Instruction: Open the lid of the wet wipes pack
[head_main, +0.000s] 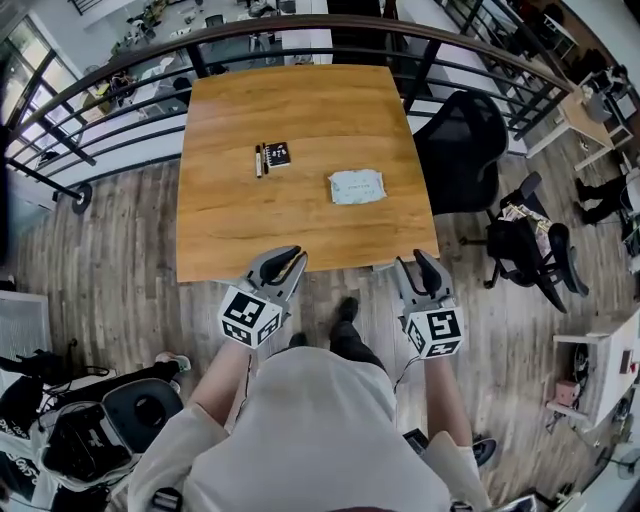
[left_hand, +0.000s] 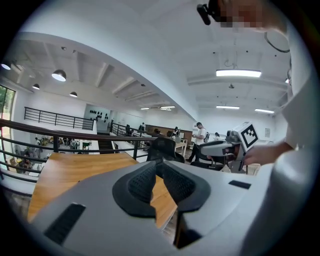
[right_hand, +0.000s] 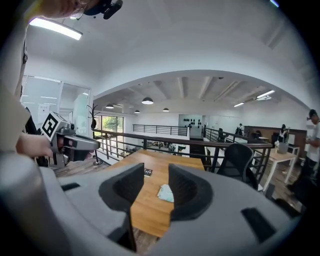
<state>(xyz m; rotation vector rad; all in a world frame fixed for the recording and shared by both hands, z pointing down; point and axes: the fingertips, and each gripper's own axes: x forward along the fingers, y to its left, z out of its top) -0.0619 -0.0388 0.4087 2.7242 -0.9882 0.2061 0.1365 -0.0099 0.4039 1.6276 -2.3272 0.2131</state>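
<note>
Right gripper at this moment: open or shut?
Open. The right gripper shows its jaws apart and empty in its own view; the table and wet wipes pack are visible through the gap.

Matt wooden table (head_main: 300, 120), plastic wipes pack (head_main: 357, 186)

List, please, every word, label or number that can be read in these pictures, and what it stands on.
None is readable.
wet wipes pack: print too small to read.
small black item beside the pen: white marks, too small to read.
cube on the left gripper and on the right gripper: square marker patterns only, no words.
</note>
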